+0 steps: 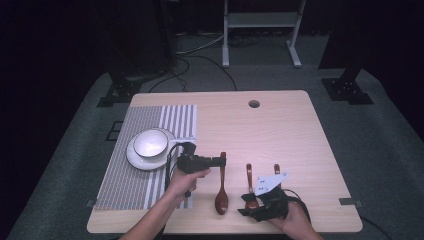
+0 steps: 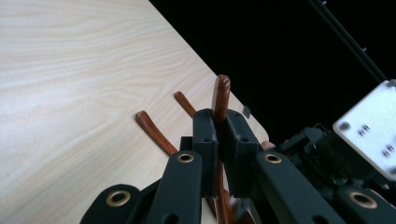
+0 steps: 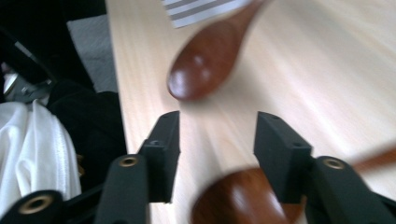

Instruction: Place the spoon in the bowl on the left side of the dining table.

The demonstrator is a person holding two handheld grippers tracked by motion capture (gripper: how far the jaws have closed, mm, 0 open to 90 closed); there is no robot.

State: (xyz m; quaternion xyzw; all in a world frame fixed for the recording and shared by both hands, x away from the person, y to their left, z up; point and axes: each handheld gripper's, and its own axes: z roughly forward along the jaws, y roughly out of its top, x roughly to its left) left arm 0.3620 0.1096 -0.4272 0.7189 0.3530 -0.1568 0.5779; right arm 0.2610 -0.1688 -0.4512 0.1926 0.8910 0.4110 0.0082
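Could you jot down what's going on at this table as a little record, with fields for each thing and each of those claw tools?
Table: pale wood, with a striped mat on its left part
Bowl: white, on a white saucer on the mat
Spoons: three brown wooden ones
Left claw: shut on the handle of the left spoon
Right claw: open, nothing between its jaws, over the bowl end of the middle spoon
Third spoon: handle shows beside the right claw, lying on the table
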